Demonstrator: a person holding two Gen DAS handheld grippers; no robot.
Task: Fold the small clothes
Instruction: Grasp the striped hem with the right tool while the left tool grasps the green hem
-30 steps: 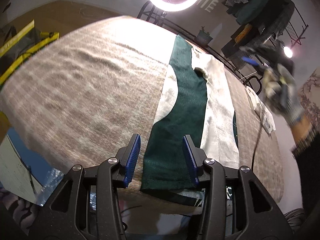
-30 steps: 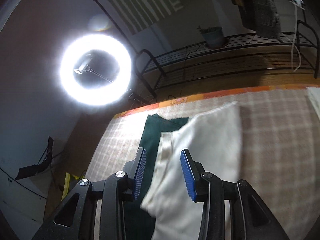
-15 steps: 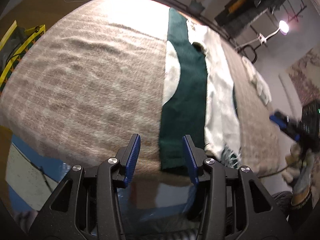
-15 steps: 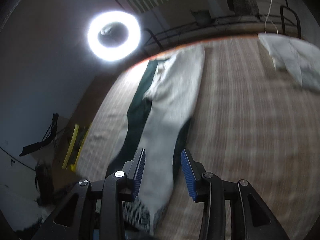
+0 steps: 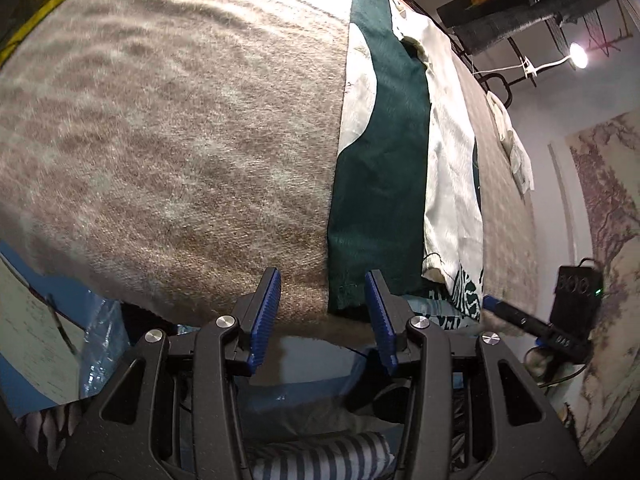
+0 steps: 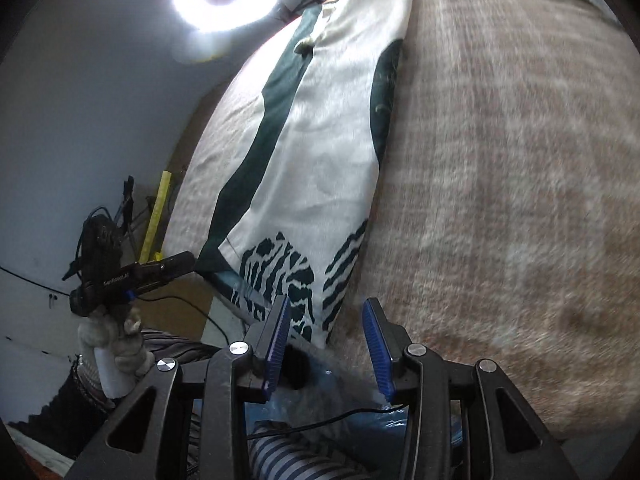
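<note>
- garment (image 5: pixel 380 184) lies lengthwise-folded on blanket (image 5: pixel 180 140), near hem at table edge
- left gripper (image 5: pixel 324 312), right gripper (image 6: pixel 326 340): both apart, empty
- crosswise folds left (my guess)

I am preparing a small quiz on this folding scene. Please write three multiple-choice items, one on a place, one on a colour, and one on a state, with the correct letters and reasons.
1. Where does the long green and cream garment lie?
A. hung on a rack
B. flat on the beige woolly blanket
C. inside a basket

2. What colour are the ribbed pads on the gripper fingers?
A. blue
B. red
C. yellow

3. What is the state of the right gripper?
A. shut on the garment
B. shut on nothing
C. open, holding nothing

Answers:
1 B, the garment is spread lengthwise over the blanket.
2 A, both wrist views show blue pads on black fingers.
3 C, its jaws stand apart near the patterned end, with no cloth pinched.
</note>
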